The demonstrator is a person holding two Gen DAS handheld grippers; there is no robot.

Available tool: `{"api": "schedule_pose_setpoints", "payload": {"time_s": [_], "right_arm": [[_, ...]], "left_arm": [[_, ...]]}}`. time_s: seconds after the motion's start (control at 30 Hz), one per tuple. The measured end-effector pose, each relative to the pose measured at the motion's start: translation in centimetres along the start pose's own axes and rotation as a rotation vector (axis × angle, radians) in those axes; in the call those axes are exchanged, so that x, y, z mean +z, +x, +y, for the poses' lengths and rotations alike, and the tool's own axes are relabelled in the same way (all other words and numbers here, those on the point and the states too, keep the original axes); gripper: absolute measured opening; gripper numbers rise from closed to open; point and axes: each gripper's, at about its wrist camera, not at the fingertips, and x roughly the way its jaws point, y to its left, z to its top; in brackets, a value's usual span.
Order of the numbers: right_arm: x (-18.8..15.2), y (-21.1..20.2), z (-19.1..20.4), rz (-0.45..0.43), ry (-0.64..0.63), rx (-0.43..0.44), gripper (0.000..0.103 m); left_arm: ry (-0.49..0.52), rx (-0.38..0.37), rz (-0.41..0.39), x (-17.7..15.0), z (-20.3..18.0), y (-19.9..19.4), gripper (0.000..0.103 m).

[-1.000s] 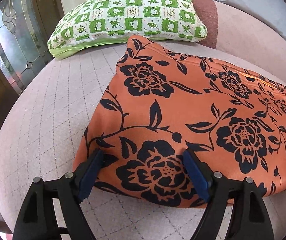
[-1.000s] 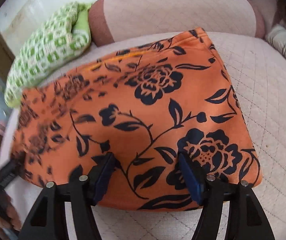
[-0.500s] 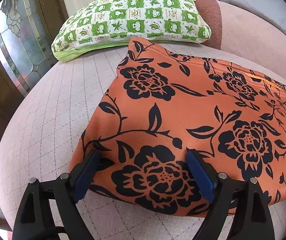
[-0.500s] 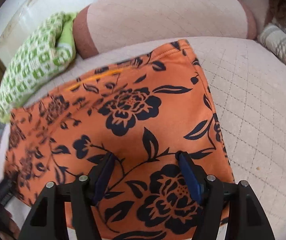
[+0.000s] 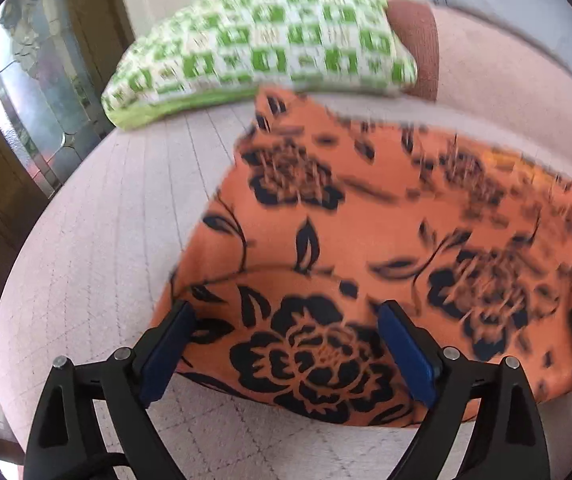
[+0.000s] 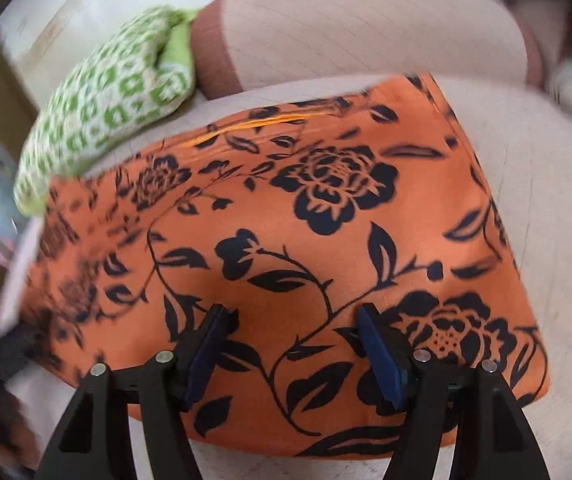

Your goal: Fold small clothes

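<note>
On the quilted pink cushion (image 5: 98, 248) the orange floral garment (image 5: 365, 240) lies flat, its far edge just below the green checked pillow (image 5: 262, 40). The left gripper (image 5: 284, 350) sits over the garment's near-left corner, jaws opening, cloth between them unpinched. The right gripper (image 6: 289, 346), jaws apart, hovers over its near edge.

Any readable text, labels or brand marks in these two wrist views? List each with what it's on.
No readable text in either view.
Green-and-white checked pillow: its squares hold small motifs, too blurred to tell whether any are letters.
Orange cloth with black flower print: pattern only, no label or tag visible.
Black hand-held gripper fingers with blue pads: no markings visible.
</note>
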Motion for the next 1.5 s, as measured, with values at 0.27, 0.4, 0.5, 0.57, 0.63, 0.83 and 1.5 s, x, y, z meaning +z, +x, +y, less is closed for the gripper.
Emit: {"api": "schedule_pose_setpoints", "payload": {"time_s": [0.27,0.4,0.5,0.57,0.63,0.83,1.5], "right_arm": [[-0.2,-1.3,-0.6,-0.029,0.027,-0.01,0.072],[0.2,-3.0,-2.3,-0.12,0.056,-0.068,0.072],[1.3,-3.9,-3.8,-0.182,0.089,-0.086,0.072],[2.0,-3.8,-5.0,-0.189,0.143,-0.067,0.072],[2.6,-3.4,-6.0,-0.183,0.188,-0.056,0.072],[3.2,0.9,-7.9,-0.008,0.219,-0.076,0.073],[0.2,-4.5,-1.7,-0.069,0.14,0.183,0.07]], "left_arm": [[0.034,-0.003,-0.066,0.8,-3.0,-2.2,0.093],[0.051,-0.014,-0.062,1.0,-3.8,-2.0,0.093],[0.074,-0.009,-0.063,1.0,-4.3,-1.7,0.093],[0.079,-0.009,-0.058,1.1,-4.6,-1.4,0.093],[0.082,-0.005,-0.05,1.2,-4.8,-1.0,0.093],[0.082,-0.028,0.076,1.1,-5.4,2.5,0.093],[0.023,0.02,0.051,0.1,-2.3,0.0,0.095]]}}
